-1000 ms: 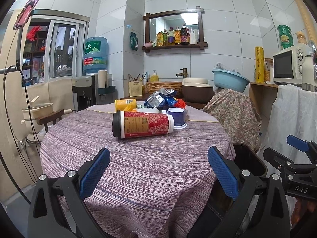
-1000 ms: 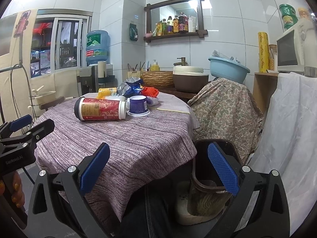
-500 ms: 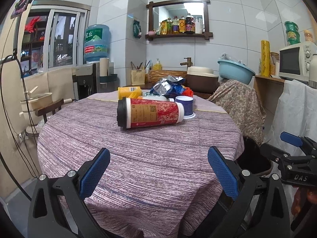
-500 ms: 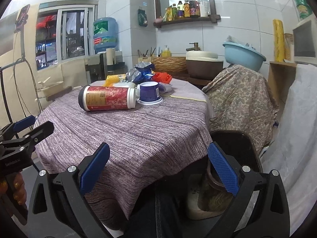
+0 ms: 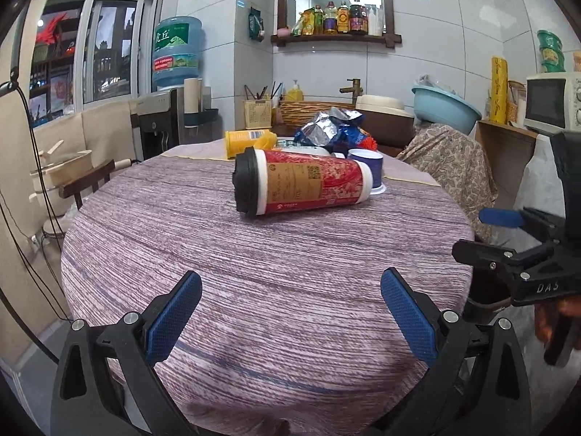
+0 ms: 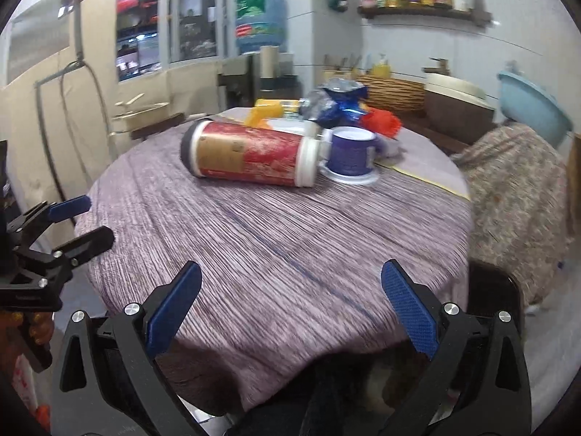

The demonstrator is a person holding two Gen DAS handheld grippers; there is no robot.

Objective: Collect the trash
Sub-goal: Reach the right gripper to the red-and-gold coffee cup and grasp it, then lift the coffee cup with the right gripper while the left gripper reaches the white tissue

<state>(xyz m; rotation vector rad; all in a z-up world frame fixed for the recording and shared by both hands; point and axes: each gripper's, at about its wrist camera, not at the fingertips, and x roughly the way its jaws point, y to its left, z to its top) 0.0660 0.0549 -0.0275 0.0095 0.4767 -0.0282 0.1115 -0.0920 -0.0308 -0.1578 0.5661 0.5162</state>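
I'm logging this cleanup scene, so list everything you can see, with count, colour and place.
Big cup: one, red and white with black lid, on its side mid-table.
Small cup: one, purple, upside down beside the big cup's base.
Foil bag: one, silver and blue, behind the cups.
Yellow container: one, lying at the table's far side.
Red wrapper: one, by the foil bag.
Tablecloth: one, purple striped, over the round table.
Bin: one, dark, on the floor right of the table.
Basin: one, light blue, back right.
Water jug: one, blue, back left.
Left gripper: open, empty.
Right gripper: open, empty.
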